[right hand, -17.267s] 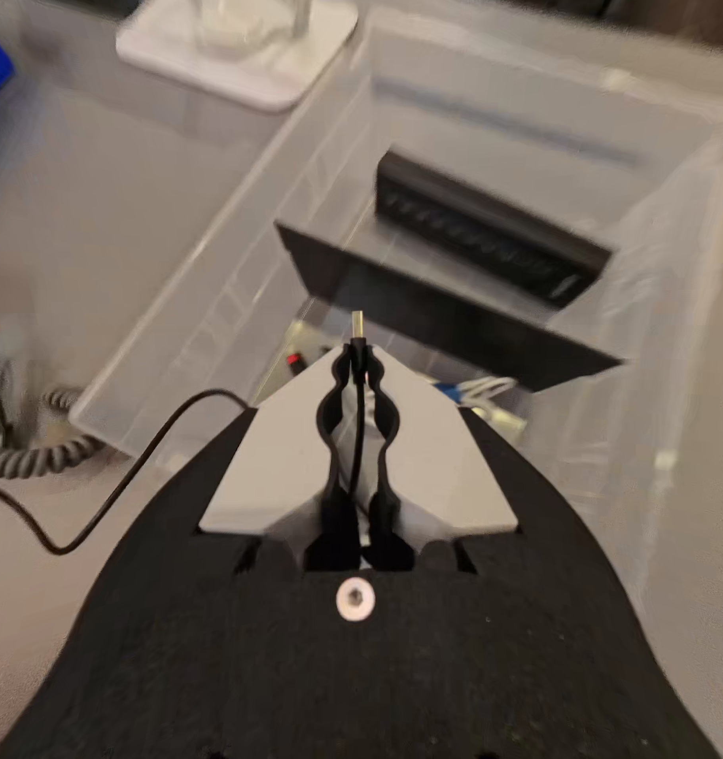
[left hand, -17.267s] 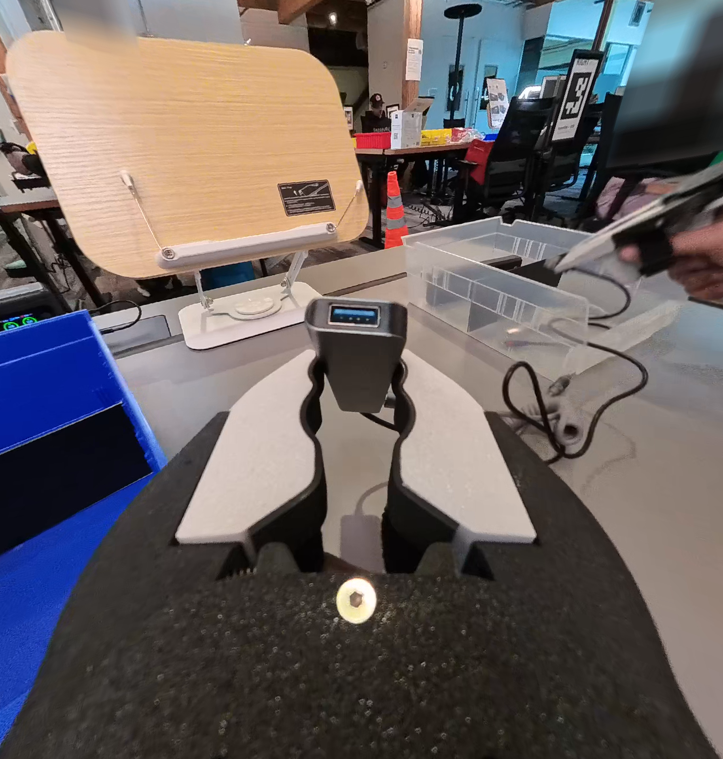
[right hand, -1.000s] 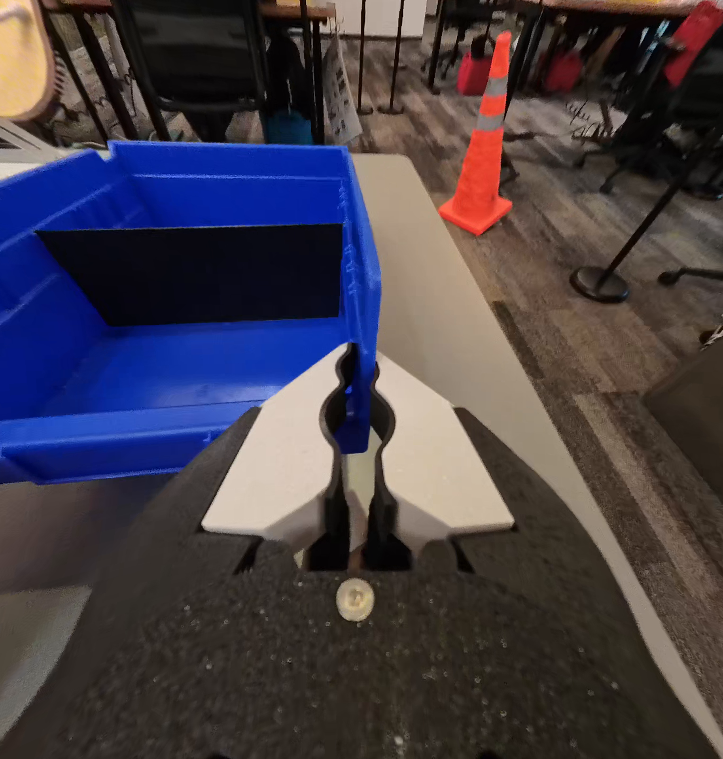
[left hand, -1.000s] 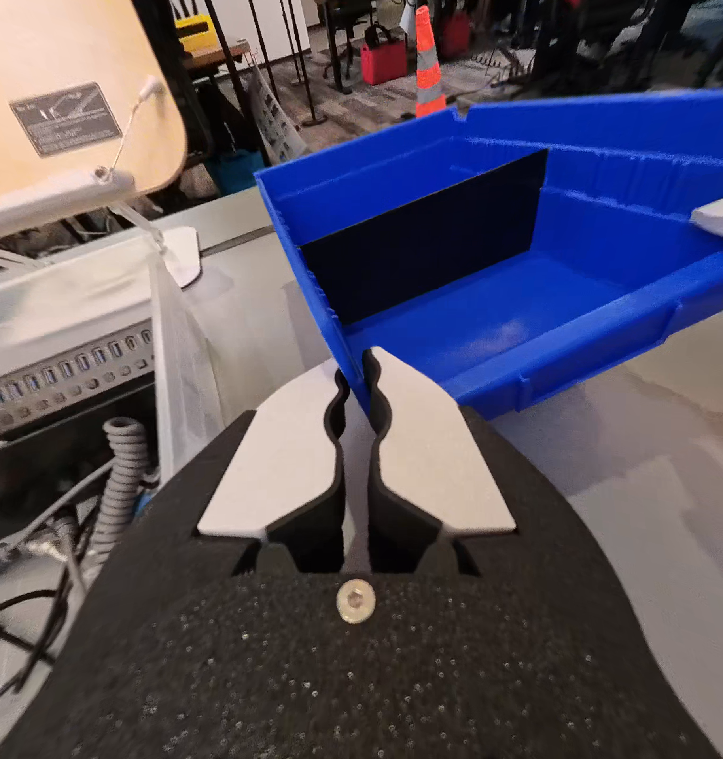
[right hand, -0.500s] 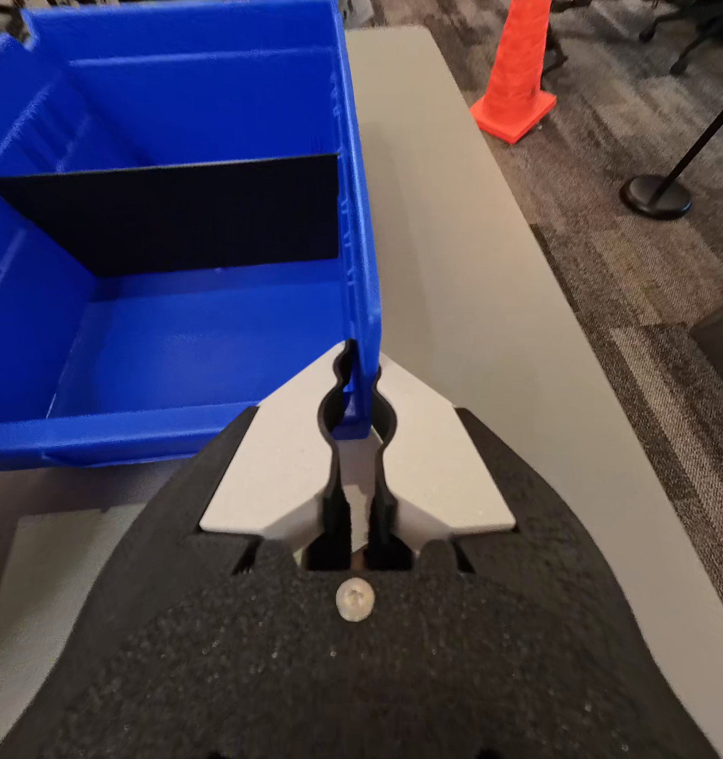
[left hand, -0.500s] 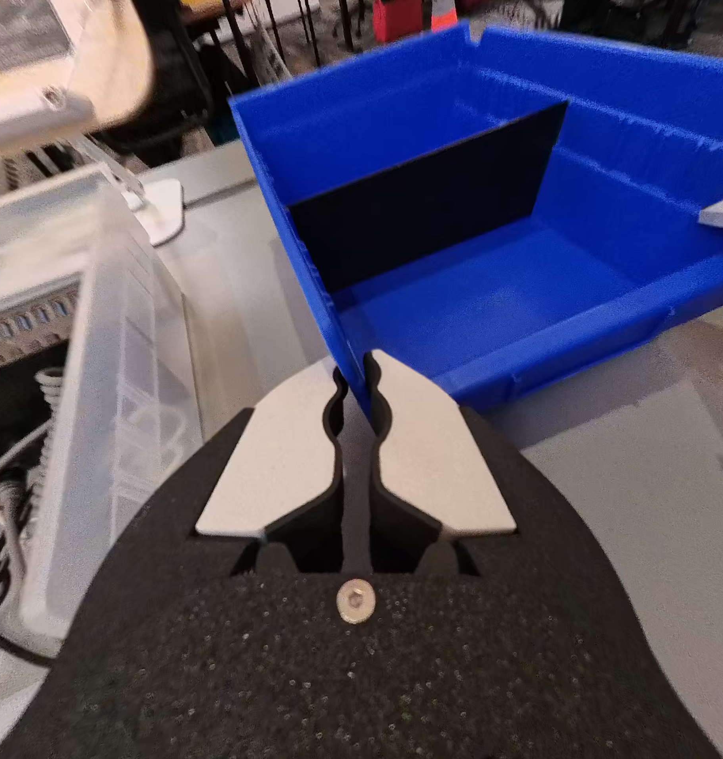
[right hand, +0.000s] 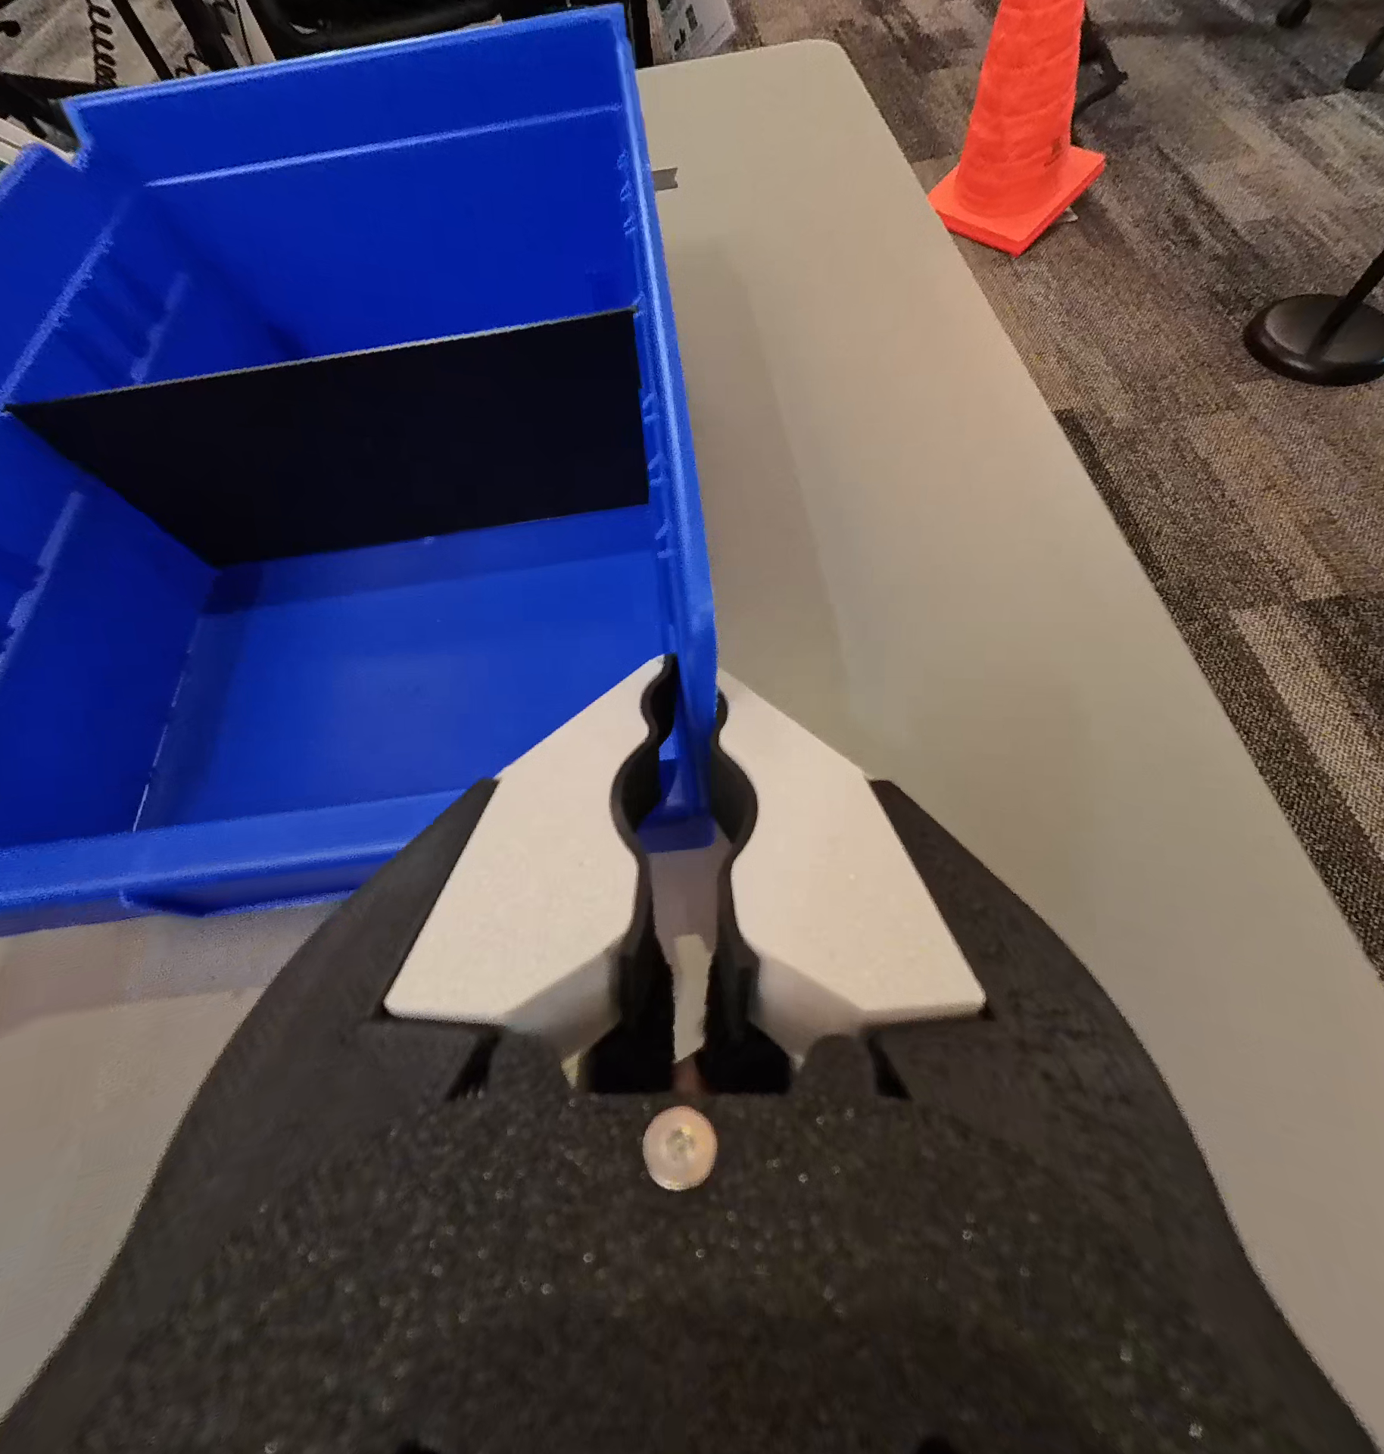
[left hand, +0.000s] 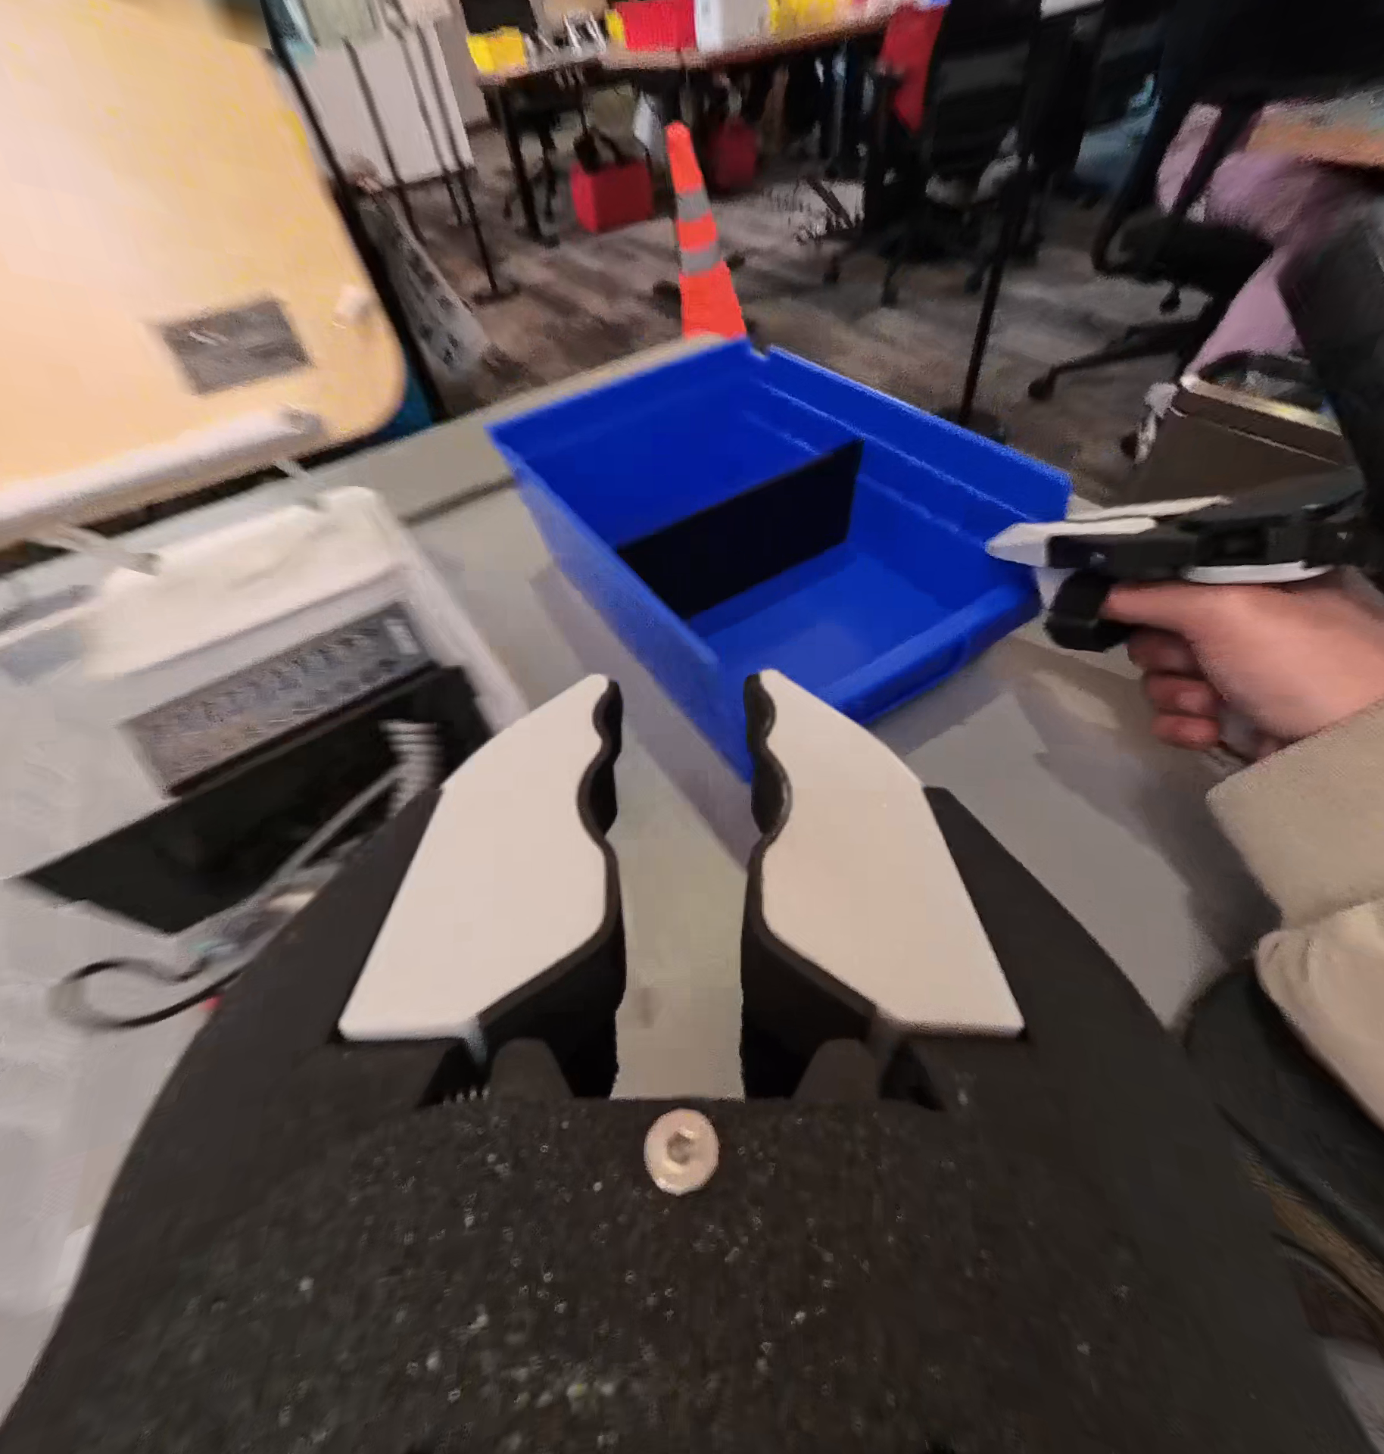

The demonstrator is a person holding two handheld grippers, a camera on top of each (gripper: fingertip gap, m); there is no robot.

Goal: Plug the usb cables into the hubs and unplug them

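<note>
Left of the blue bin (left hand: 791,543) we see the hub (left hand: 280,700) inside a clear box (left hand: 225,582). Our left gripper (left hand: 681,708) hangs released and empty just before the bin; our right gripper (right hand: 693,684) pinches the bin's right wall.

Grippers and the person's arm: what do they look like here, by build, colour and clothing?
Both the left gripper and right gripper have pale grey wedge-shaped fingers with wavy black inner pads, on a speckled black foam body with a silver hex screw. The person's hand emerges from a beige sleeve.
</note>
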